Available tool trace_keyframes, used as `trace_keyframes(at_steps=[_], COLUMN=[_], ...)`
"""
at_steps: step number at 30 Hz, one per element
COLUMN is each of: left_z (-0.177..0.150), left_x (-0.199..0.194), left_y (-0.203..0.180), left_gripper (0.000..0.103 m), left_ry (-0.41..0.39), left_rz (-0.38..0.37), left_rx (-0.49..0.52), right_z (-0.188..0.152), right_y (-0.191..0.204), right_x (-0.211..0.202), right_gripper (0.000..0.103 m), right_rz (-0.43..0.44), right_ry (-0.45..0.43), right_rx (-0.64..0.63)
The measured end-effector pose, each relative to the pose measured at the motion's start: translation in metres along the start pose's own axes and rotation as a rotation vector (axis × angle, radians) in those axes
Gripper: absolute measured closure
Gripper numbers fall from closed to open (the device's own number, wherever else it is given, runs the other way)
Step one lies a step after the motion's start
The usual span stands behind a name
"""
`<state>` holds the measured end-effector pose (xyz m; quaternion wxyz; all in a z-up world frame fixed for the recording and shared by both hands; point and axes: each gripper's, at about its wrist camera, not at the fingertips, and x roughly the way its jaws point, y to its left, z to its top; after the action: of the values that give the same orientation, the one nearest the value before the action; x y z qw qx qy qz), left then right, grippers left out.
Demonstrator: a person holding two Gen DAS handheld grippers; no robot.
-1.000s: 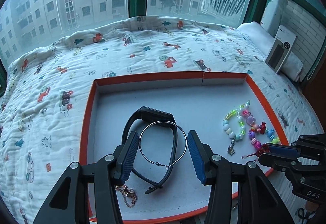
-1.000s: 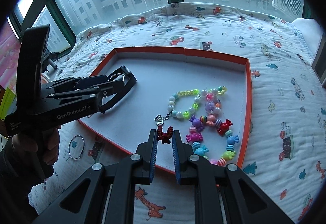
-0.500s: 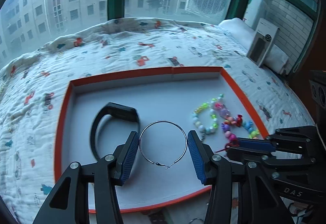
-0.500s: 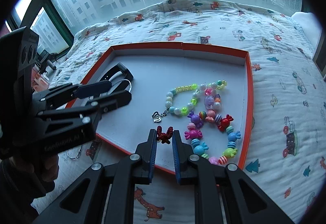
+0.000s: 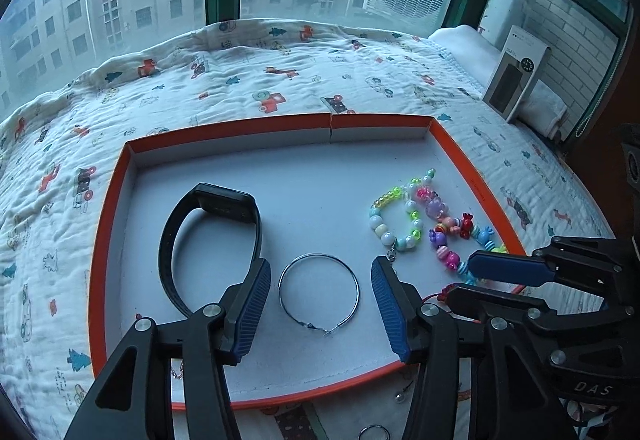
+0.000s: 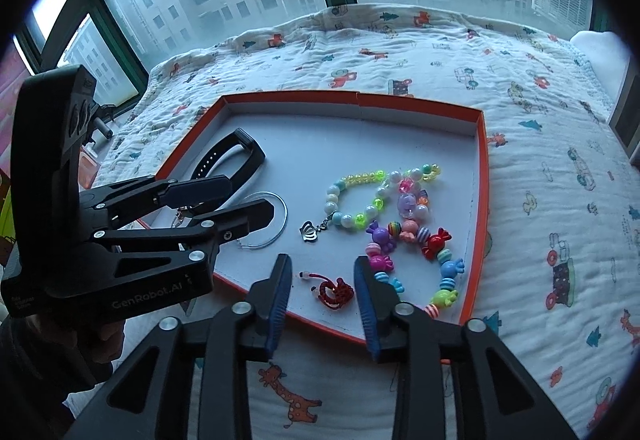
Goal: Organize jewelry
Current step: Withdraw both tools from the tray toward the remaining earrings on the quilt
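An orange-rimmed tray [image 5: 120, 176] [image 6: 482, 160] lies on the printed quilt. In it are a black band [image 5: 208, 232] [image 6: 240, 156], a silver hoop [image 5: 319, 292] [image 6: 276, 224], a pastel bead bracelet with crown charm [image 5: 394, 216] [image 6: 352, 200], a candy-bead bracelet [image 5: 452, 236] [image 6: 424, 248] and a red cord knot [image 6: 334, 290]. My left gripper [image 5: 320, 300] is open around the hoop, which lies on the tray floor. My right gripper [image 6: 320, 288] is open, with the red knot lying between its fingers.
A small ring [image 5: 374, 432] and a small charm [image 5: 400, 396] lie on the quilt in front of the tray. A grey box [image 5: 516, 76] leans at the far right by the wall. Windows stand behind the bed.
My right gripper has opened and released the red knot onto the tray. The hoop now lies on the tray floor between my open left fingers, to the right of the black band.
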<state>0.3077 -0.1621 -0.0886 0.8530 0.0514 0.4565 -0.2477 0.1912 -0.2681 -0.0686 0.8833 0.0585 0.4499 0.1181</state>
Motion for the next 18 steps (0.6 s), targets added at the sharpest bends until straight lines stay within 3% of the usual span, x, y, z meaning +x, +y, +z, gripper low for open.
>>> trace_keyframes(at_steps=[12, 14, 18], left_z=[-0.011, -0.015, -0.029], left_x=[-0.052, -0.065, -0.091], left_y=[-0.003, -0.003, 0.0], left_gripper=[0.033, 0.025, 0.019], left_ry=[-0.075, -0.087, -0.13], left_rz=[0.056, 0.07, 0.103], left_rx=[-0.035, -0.043, -0.068], right_z=[-0.01, -0.015, -0.027], right_y=[0.004, 0.004, 0.002], right_x=[-0.032, -0.039, -0.052], right_gripper=[0.051, 0.05, 0.049], right_rz=[-0.027, -0.033, -0.048], right_ry=[-0.048, -0.054, -0.055], right_rx=[-0.009, -0.01, -0.017])
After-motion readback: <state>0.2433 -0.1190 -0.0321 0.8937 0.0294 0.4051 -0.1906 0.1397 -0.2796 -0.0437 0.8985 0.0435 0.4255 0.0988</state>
